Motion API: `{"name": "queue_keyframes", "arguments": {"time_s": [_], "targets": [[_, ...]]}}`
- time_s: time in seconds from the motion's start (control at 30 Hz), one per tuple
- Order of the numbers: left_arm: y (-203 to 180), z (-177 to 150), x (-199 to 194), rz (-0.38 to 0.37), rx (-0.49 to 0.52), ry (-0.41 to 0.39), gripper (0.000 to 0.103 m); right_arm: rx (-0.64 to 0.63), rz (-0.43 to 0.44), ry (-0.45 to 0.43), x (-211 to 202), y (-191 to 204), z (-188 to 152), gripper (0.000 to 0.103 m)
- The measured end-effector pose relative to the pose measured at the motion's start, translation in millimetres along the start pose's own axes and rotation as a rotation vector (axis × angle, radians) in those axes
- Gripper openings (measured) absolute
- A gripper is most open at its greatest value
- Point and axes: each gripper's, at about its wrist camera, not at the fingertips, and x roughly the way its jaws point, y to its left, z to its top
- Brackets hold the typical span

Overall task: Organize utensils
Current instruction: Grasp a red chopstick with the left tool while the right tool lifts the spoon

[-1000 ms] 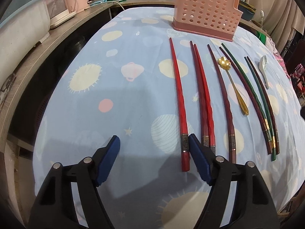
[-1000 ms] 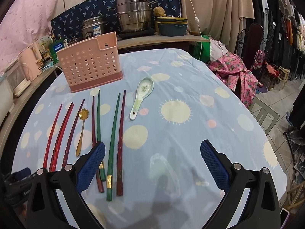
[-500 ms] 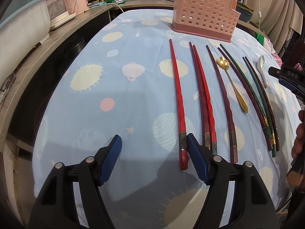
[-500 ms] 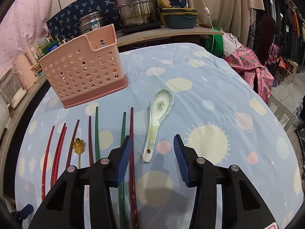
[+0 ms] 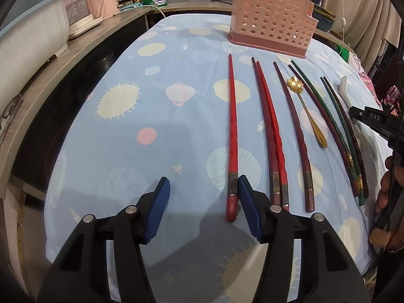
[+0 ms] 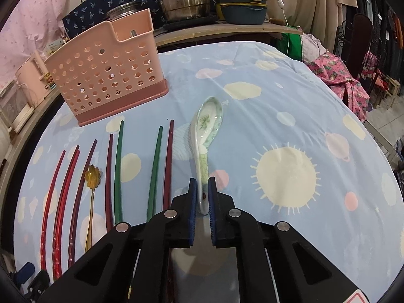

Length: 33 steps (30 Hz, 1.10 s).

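My right gripper is shut on the handle of a white ceramic spoon with a green pattern; the spoon lies on the blue tablecloth. Left of it lie several chopsticks: green, dark red, bright red, and a gold flower spoon. A pink perforated utensil holder stands at the back. My left gripper is open and empty, low over the cloth, its right finger beside the end of a red chopstick. The holder and the gold spoon also show there.
A counter with pink appliances runs along the left. Steel pots and a bowl sit on a shelf behind the table. Pink cloth and a chair stand at the right. The right gripper's body shows at the right edge.
My right gripper moved forward to the ceramic spoon and closed on its handle. My left gripper stayed open and shifted slightly forward.
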Motion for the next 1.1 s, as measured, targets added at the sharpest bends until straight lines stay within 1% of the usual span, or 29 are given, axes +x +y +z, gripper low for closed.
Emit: {"name": "queue_keyframes", "arguments": {"time_s": [0.03,0.07,0.1,0.17,0.2,0.27,0.4,0.47,0.57,0.63,0.77,0.87,0.93,0.97,1.0,1.03,1.1], "targets": [[0.1,-0.5,-0.6,-0.002,0.000,0.000,0.048,0.003,0.005,0.000,-2.4,-1.5,-1.4,0.005],[-0.3,-0.8,-1.3,-0.004,0.001,-0.001,0.043,0.005,0.009,-0.001,-5.2,-3.2,-2.8,0.005],[-0.4,-1.3,-2.1,-0.005,0.002,-0.003,0.040,0.007,0.010,-0.002,-8.0,-4.6,-4.5,0.005],[-1.5,-2.2,-3.4,-0.009,0.005,-0.004,0.029,0.012,0.018,0.000,-13.3,-7.5,-9.0,0.005],[-2.0,-2.8,-4.3,-0.013,0.007,-0.004,0.026,0.017,0.022,0.000,-15.8,-9.5,-11.3,0.005],[-1.8,-3.5,-5.5,-0.024,0.007,-0.001,0.010,0.027,0.030,0.000,-21.7,-13.6,-16.0,0.005],[0.7,-4.4,-9.5,-0.057,-0.012,0.012,0.009,0.040,0.055,-0.009,-39.1,-20.5,-24.1,0.005],[1.8,-3.9,-15.1,-0.065,-0.018,0.004,0.008,0.041,0.066,-0.025,-51.8,-23.0,-26.3,0.005],[1.8,-1.7,-26.9,-0.065,-0.018,-0.021,0.007,0.047,0.088,-0.056,-73.7,-26.3,-27.3,0.005],[2.6,1.2,-36.0,-0.069,-0.020,-0.041,0.007,0.050,0.100,-0.072,-85.5,-28.6,-26.6,0.000],[4.7,8.2,-52.7,-0.072,-0.028,-0.078,0.007,0.057,0.113,-0.102,-101.9,-33.2,-24.2,0.000],[5.6,11.9,-59.8,-0.070,-0.028,-0.099,0.007,0.049,0.104,-0.103,-102.2,-35.6,-24.1,0.000],[5.6,11.5,-58.3,-0.067,-0.026,-0.094,0.007,0.042,0.093,-0.082,-97.0,-37.4,-27.9,0.001],[5.0,10.8,-56.3,-0.066,-0.026,-0.089,0.007,0.039,0.085,-0.071,-93.0,-37.8,-31.6,0.003],[4.8,9.7,-54.1,-0.067,-0.027,-0.081,0.007,0.039,0.074,-0.056,-88.4,-38.9,-34.6,0.009],[4.4,8.4,-50.7,-0.066,-0.027,-0.069,0.007,0.042,0.072,-0.042,-83.5,-40.5,-37.6,0.012],[3.3,5.7,-45.4,-0.067,-0.025,-0.053,0.007,0.067,0.081,-0.012,-73.4,-45.7,-43.3,0.014]]}}
